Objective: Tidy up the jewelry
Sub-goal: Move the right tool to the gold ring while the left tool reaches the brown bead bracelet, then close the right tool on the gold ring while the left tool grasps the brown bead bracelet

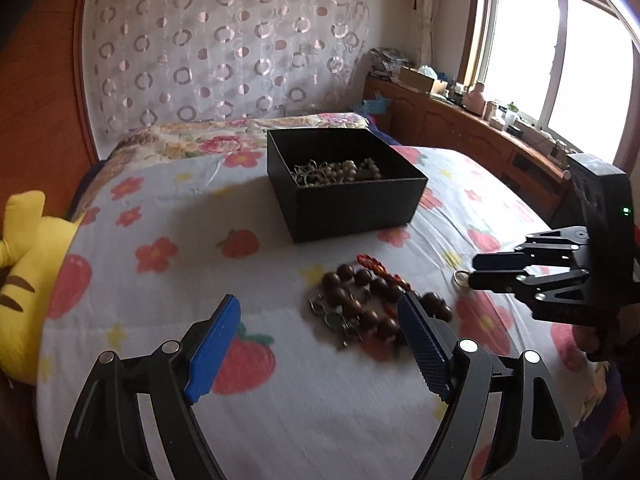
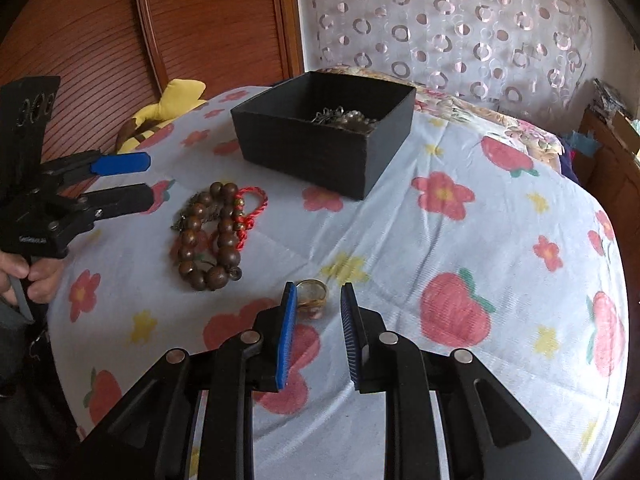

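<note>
A black open box (image 1: 352, 200) holding pearls and chains stands on the flowered bedspread; it also shows in the right wrist view (image 2: 320, 148). A brown wooden bead bracelet (image 1: 360, 304) lies in front of it with a red cord (image 1: 374, 264) and a small metal chain (image 1: 332, 316); the bracelet shows too in the right wrist view (image 2: 208, 236). A gold ring (image 2: 312, 294) lies just ahead of my right gripper (image 2: 319, 298), which is open around nothing. My left gripper (image 1: 320, 312) is open wide, hovering over the bead pile.
A yellow plush toy (image 1: 24, 276) lies at the bed's left edge. A wooden cabinet (image 1: 460, 120) with clutter runs under the window on the right. A patterned headboard cloth (image 1: 224, 44) is behind the box.
</note>
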Motion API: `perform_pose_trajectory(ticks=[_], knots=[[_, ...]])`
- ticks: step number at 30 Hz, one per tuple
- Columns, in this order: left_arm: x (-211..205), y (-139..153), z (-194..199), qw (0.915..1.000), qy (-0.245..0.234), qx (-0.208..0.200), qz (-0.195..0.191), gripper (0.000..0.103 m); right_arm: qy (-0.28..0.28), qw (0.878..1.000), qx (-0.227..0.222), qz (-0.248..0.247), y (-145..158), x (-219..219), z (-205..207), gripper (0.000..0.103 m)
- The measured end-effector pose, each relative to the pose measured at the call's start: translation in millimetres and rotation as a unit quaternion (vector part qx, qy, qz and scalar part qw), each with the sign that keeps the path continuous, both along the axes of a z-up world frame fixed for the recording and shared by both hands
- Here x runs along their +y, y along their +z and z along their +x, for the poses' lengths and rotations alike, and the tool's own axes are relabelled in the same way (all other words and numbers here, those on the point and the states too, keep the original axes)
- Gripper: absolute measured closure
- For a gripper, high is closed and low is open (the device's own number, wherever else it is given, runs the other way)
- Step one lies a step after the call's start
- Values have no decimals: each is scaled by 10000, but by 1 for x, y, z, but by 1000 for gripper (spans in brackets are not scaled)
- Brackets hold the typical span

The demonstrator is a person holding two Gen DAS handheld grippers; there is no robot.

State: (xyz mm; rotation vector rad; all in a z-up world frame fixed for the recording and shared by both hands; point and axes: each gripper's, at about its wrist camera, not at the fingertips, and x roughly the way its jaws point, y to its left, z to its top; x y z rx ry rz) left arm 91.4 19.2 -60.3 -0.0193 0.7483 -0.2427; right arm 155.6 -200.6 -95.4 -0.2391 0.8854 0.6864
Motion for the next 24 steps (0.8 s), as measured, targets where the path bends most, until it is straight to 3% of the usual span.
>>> perform_pose_trajectory(ticks=[10,11,20,24], knots=[[2,-6,-16,10000,4,70,-22,26,134,9992,-158,-334,-2,13,-9,79],[2,-7,-17,10000,0,80,-21,26,152,9992,-157,-334,-2,13,-10,83],[-6,-6,-13,9997,-184,158,-60,26,38,9994,-290,-204,3,-3,-34,84],[-8,-7,-1,9987,-347,334,-187,54,-83,9994,-322,-126,1,-13,-47,84]])
